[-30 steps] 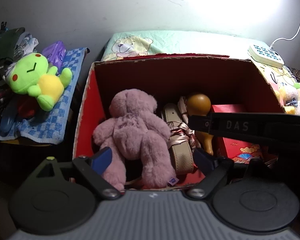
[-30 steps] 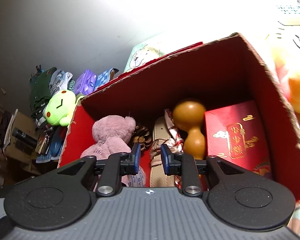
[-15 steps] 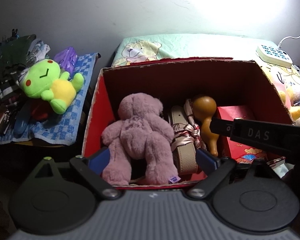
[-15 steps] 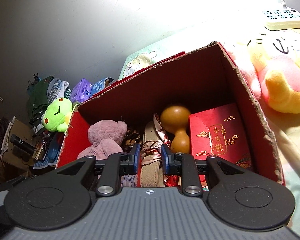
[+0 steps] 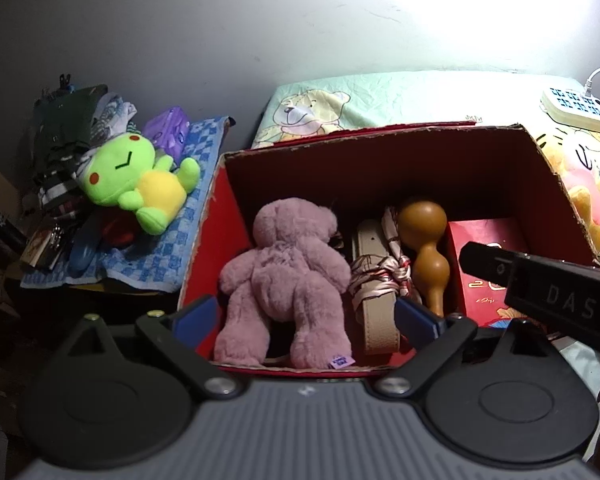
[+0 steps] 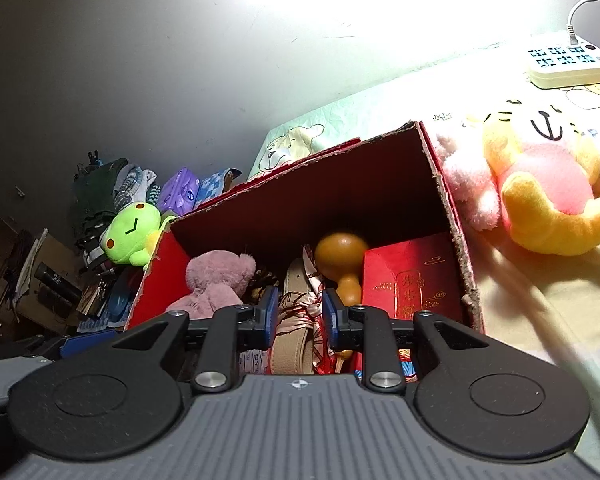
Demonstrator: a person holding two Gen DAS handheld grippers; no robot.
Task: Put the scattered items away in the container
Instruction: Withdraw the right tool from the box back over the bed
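Left tongs (image 5: 304,316) opening, released around the pink plush bear (image 5: 284,276) lying at the red cardboard box's (image 5: 380,140) left wall; right tongs (image 6: 300,314) narrow, empty. Withdraw straight up, avoiding snagging fur.

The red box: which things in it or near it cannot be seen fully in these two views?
- Red packet: left wrist view, lower part covered by the right hand-held gripper's black body.
- Pink bear: right wrist view, legs hidden behind the gripper body.
- Dark thing behind the bear: both views, too shadowed to identify.
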